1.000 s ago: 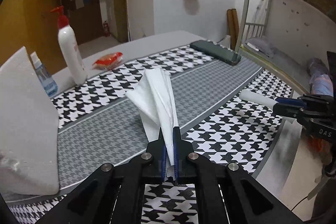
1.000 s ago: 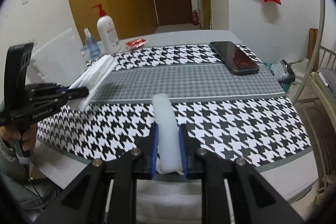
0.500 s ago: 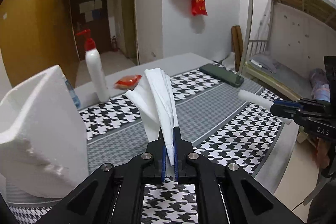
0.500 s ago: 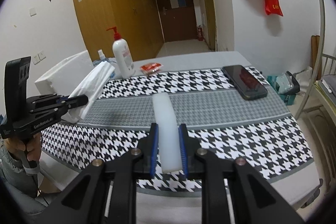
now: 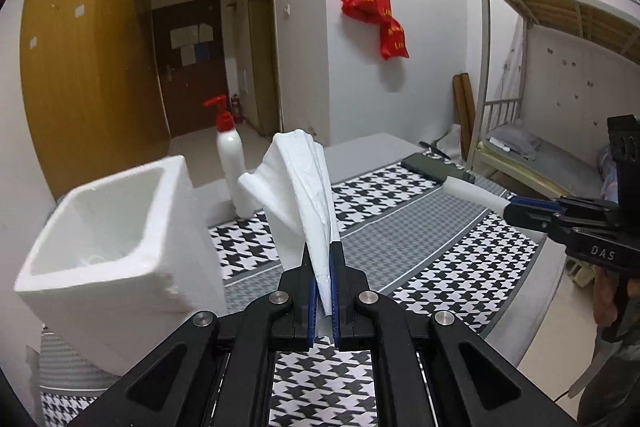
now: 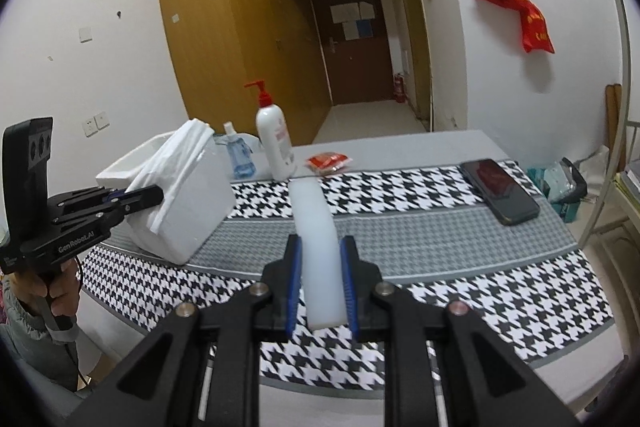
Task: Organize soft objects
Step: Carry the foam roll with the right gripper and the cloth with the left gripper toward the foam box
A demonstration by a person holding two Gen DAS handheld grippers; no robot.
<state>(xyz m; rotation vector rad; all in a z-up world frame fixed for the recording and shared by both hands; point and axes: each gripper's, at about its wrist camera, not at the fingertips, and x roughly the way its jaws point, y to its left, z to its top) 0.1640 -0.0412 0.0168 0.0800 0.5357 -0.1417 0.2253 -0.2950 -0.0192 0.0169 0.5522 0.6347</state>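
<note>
Right wrist view: "GenRobot.AI" left claw (image 6: 154, 193) clenching tissue (image 6: 176, 159); right claw (image 6: 320, 267) clamping foam strip (image 6: 316, 227).

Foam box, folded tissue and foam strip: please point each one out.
Foam box (image 5: 120, 259), left wrist view, front wall.
Folded tissue (image 5: 304, 187), left wrist view, middle of folds.
Foam strip (image 6: 316, 227), right wrist view, middle of strip.

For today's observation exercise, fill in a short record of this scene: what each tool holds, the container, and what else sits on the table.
left tool: shut on white tissue
right tool: shut on white foam strip
container: white foam box, open top, on patterned tablecloth
other items: pump bottle, small blue bottle, red packet, phone
</note>
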